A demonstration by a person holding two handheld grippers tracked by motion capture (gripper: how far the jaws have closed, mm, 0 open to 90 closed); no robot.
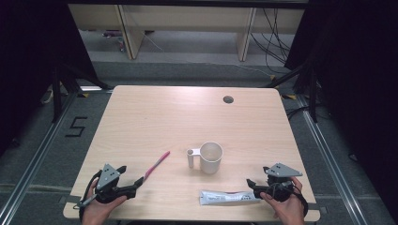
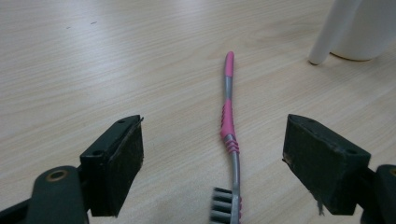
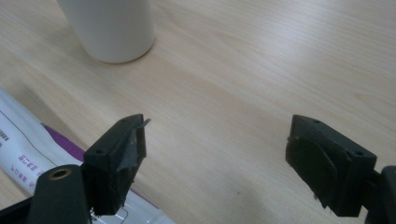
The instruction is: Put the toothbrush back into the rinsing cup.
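Observation:
A pink and grey toothbrush point(image 1: 157, 164) lies on the wooden table point(image 1: 187, 117), slanting toward the white cup point(image 1: 210, 157). My left gripper point(image 1: 137, 183) sits at its near end, open; in the left gripper view the toothbrush point(image 2: 228, 126) runs between the wide jaws, bristle head nearest, untouched. A white toothpaste tube point(image 1: 227, 197) lies near the front edge. My right gripper point(image 1: 251, 184) rests open at the tube's right end. In the right gripper view the toothpaste tube point(image 3: 32, 154) lies left of the left jaw and the cup point(image 3: 109, 28) stands ahead.
The cup's handle point(image 1: 191, 158) points left, and in the left gripper view the cup point(image 2: 357, 28) stands at the upper right. A cable hole point(image 1: 228, 99) sits near the table's far edge. Dark floor and black frame legs surround the table.

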